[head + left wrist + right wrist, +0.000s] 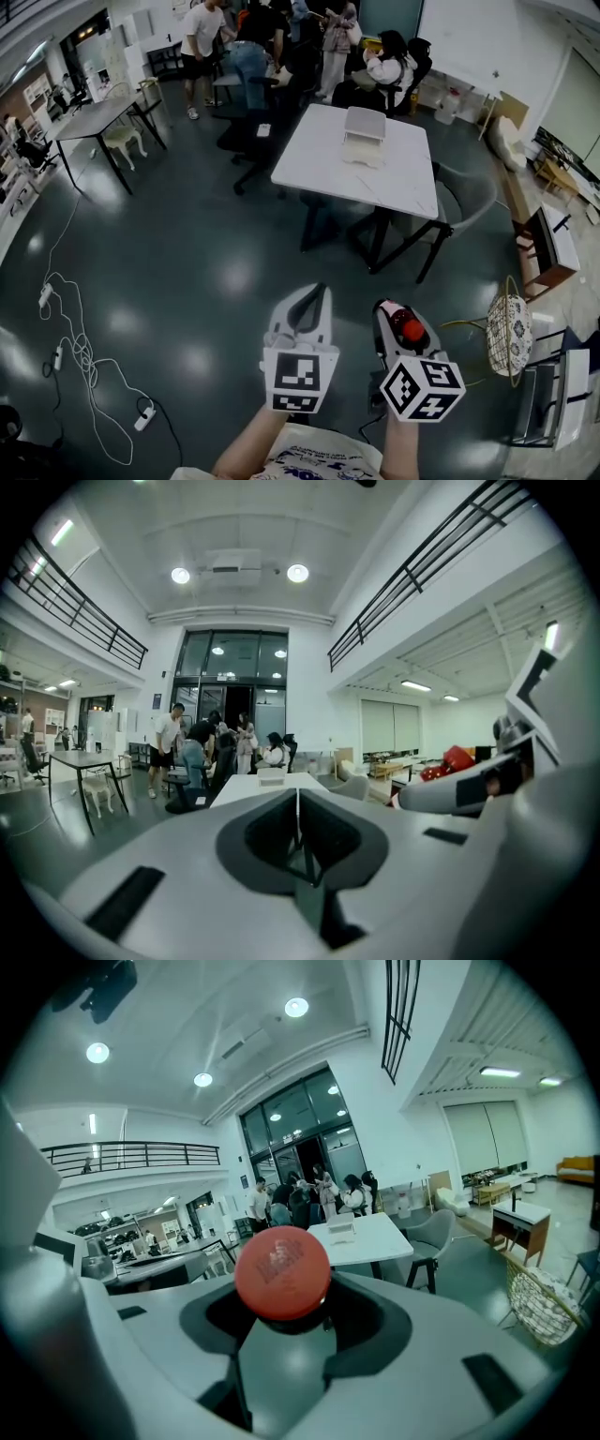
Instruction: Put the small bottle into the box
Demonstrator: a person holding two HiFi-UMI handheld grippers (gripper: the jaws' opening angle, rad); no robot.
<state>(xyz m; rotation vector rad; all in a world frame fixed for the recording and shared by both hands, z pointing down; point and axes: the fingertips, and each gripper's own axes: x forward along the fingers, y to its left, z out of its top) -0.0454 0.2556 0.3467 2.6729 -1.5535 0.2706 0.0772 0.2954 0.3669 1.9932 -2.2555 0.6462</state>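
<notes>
My right gripper [392, 315] is shut on a small bottle whose red cap [410, 329] points back toward the marker cube. In the right gripper view that cap [282, 1272] fills the gap of the right gripper [284, 1311] and hides the bottle's body. The left gripper [314, 293] hangs beside it, shut, with nothing between its fingers; its jaws meet in a thin line in the left gripper view [298, 810]. Both are held in the air over the dark floor. The white box [364, 134] stands on a white table [323, 164] well ahead of both grippers.
A grey chair [466, 199] stands at the table's right side. Several people [246, 42] gather behind the table. Cables and power strips [66, 356] lie on the floor at left. A wire basket [509, 330] and low furniture [548, 246] are at right. A dark table [94, 120] stands far left.
</notes>
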